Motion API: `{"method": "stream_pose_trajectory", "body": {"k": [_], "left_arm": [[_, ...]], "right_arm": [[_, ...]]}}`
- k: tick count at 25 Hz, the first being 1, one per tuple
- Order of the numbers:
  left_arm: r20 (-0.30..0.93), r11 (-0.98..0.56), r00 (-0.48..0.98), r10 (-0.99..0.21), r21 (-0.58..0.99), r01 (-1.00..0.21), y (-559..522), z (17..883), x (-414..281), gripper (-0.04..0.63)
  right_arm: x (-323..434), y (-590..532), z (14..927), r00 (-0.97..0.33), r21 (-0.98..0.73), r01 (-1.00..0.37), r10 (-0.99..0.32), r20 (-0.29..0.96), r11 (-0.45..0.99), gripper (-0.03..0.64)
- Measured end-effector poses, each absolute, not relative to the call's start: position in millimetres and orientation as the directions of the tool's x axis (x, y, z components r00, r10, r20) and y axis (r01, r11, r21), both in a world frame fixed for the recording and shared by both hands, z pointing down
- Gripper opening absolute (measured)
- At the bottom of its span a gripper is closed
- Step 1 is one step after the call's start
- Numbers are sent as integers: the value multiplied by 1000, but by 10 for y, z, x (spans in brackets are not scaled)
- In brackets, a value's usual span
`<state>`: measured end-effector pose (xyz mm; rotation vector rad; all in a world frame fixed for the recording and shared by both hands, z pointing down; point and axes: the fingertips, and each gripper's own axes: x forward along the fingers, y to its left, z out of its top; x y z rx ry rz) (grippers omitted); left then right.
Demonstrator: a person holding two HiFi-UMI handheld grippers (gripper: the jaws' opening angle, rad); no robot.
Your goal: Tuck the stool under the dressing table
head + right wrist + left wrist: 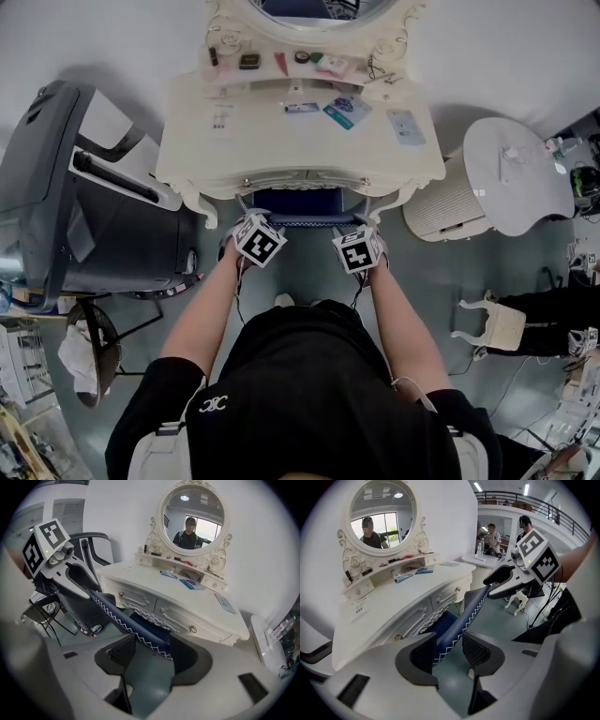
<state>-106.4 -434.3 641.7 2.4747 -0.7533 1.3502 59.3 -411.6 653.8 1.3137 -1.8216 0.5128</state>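
Observation:
The stool (298, 204) has a dark blue seat with white zigzag stitching and sits mostly beneath the white dressing table (281, 131); only its near edge shows. My left gripper (253, 225) is shut on that edge at the left, my right gripper (360, 231) at the right. In the left gripper view the blue edge (471, 609) runs between the pads of the left gripper (449, 646) to the right gripper (499, 581). From the right gripper (152, 651), the same edge (117, 616) leads to the left gripper (77, 578).
A grey office chair (75, 206) stands close left of the table. At the right are a ribbed white unit (450, 202), a round white side table (511, 173) and a small white stool (497, 323). Small items lie on the tabletop below the oval mirror (193, 520).

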Motion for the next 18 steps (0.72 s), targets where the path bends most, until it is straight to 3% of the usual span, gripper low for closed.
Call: {"method": "stream_pose_trajectory", "body": {"k": [18], "left_arm": [[829, -819, 452, -329, -13, -573, -4425, 6432, -1011, 175]], "right_arm": [[661, -4249, 6565, -109, 167, -892, -560, 821, 420, 229]]}}
